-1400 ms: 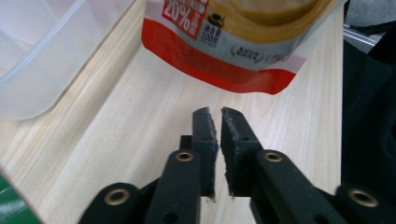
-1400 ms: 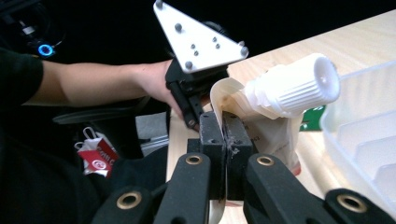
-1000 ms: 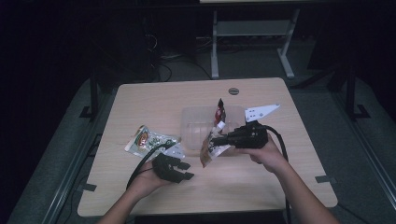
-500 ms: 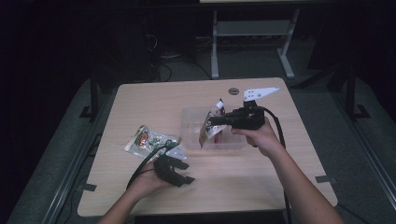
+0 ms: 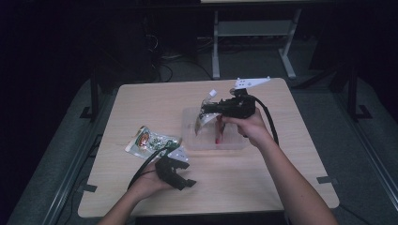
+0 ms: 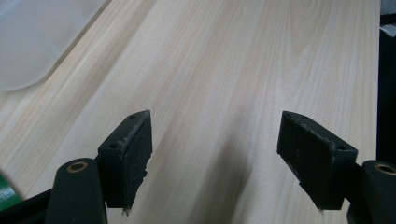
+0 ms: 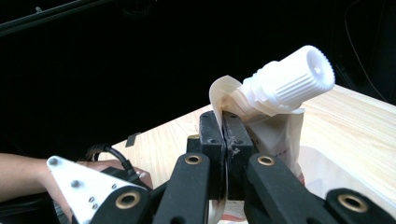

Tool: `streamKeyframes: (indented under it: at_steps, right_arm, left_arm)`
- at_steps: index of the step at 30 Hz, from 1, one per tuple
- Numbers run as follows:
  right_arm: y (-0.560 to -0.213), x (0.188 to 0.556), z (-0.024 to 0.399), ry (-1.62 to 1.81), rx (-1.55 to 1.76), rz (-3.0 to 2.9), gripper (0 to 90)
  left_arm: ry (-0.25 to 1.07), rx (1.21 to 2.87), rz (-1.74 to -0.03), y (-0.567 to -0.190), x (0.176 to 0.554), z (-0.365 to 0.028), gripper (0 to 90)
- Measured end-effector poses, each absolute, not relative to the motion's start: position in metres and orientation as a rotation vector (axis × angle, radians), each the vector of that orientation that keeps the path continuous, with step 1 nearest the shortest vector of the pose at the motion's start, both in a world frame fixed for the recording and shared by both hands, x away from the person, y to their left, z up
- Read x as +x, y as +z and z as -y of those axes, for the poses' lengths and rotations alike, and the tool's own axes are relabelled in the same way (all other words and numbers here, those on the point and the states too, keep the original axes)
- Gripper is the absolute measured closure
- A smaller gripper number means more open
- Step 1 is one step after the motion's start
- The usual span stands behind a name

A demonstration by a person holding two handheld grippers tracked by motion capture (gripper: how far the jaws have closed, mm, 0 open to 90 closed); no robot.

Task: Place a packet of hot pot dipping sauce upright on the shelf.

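Left tool (image 5: pixel 180 180) rested low on the desk (image 5: pixel 155 101), nearest the person and in front of the clear tray (image 5: pixel 190 140); its jaws had just been opening and stood apart with nothing between them. A green snack packet (image 5: pixel 150 143) lay left of the tray. Right tool (image 5: pixel 206 112), above the tray, was clamped on a spouted pouch (image 7: pixel 275 109) with a white cap.
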State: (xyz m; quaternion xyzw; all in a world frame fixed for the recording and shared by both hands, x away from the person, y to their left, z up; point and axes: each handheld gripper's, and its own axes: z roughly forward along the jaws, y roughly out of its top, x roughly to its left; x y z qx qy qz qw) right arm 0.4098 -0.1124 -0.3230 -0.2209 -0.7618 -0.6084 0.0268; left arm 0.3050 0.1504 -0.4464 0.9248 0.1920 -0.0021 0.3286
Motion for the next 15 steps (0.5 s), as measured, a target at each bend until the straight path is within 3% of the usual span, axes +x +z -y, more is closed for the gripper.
streamKeyframes:
  at_steps: [15]
  right_arm:
    - [-0.335, 0.424, 0.082, -1.822, -0.693, 2.392, 88.5]
  left_arm:
    - [-0.023, 2.414, -0.514, -0.448, 0.304, -0.151, 26.1]
